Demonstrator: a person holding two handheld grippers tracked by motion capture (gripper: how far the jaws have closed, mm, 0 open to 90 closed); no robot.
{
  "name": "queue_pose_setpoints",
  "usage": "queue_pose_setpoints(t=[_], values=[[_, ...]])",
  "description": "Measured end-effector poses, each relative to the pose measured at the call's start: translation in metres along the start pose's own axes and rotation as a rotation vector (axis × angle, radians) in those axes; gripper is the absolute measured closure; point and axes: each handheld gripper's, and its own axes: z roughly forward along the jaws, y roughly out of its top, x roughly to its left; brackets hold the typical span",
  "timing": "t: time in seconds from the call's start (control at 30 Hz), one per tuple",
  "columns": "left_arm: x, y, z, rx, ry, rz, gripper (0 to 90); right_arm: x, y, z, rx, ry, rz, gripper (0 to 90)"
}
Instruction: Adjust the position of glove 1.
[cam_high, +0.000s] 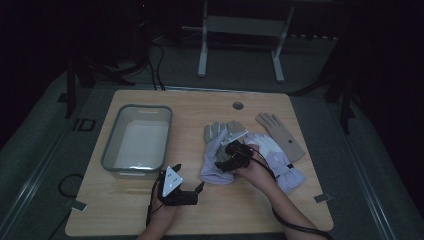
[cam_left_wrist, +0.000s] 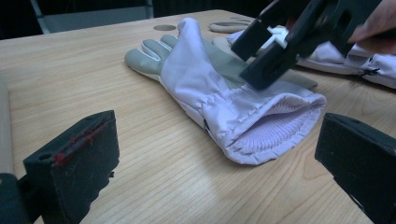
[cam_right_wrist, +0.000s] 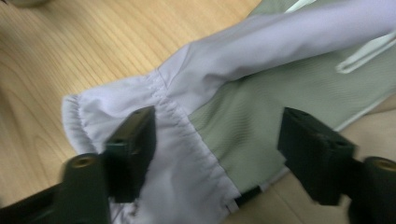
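Observation:
A lilac-and-grey glove (cam_high: 216, 152) lies flat at the middle of the wooden table (cam_high: 150, 215), fingers pointing away, cuff opening (cam_left_wrist: 275, 128) toward me. My right gripper (cam_high: 226, 161) hovers just over its wrist and cuff, jaws wide apart either side of the gathered seam (cam_right_wrist: 187, 126), pads off the fabric. The left gripper view also catches the right gripper (cam_left_wrist: 259, 55) above the glove (cam_left_wrist: 201, 79). My left gripper (cam_high: 189, 176) rests near the table's front edge, left of the cuff, open with nothing between its jaws.
A second lilac glove (cam_high: 282, 162) lies to the right, partly under the right hand. A tan glove (cam_high: 281, 134) lies farther back right. A grey plastic bin (cam_high: 111, 150) stands at the left. A round hole (cam_high: 238, 105) is near the table's far edge.

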Motion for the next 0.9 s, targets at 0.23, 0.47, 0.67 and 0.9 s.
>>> queue_pose_setpoints(t=[0.23, 0.47, 0.67, 0.9], values=[[0.0, 0.0, 0.0, 0.0, -0.002, -0.006, 0.1, -0.009, -0.002, -0.025, -0.041, 0.01, 0.008, 34.8], [0.0, 0.0, 0.0, 0.0, 0.0, 0.003, 0.0, -0.026, -0.011, -0.053, -0.072, -0.006, 0.009, 37.0], [0.0, 0.0, 0.0, 0.0, -0.002, -0.001, 0.1, -0.047, -0.027, -0.077, -0.097, -0.051, 0.037, 39.7], [0.0, 0.0, 0.0, 0.005, 0.005, 0.001, 0.0, -0.073, -0.051, -0.1, -0.109, -0.094, 0.044, 43.1]])
